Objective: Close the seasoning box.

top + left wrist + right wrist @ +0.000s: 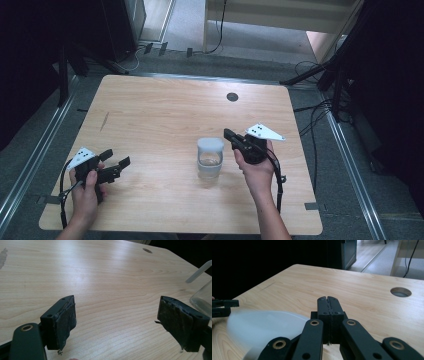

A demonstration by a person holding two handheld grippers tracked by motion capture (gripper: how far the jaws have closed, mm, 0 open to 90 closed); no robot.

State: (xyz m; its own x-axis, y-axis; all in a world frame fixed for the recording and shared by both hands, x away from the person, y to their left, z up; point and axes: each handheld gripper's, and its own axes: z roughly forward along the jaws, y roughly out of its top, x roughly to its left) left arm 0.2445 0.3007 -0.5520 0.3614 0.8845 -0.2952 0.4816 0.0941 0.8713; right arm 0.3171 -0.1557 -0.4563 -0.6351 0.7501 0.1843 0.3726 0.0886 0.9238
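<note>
Forearms enter from the near edge of the light wooden table (165,110), each hand holding a black two-jaw gripper.

Left gripper (114,165) sits near the table's left near corner, jaws spread wide apart with nothing between them. In the left gripper view the worn dark pads (67,320) are frayed at their edges, over bare wood.

Right gripper (231,136) is held right of centre, jaws pressed together on nothing.

Clear glass jar with a pale translucent lid (210,157) stands just left of the right gripper, well apart from the left one. Contact between jar and right gripper cannot be judged. The jar is cut off at the right edge of the left gripper view, and its lid is a blur in the right gripper view.

Round cable hole (232,97) lies at the far side.
</note>
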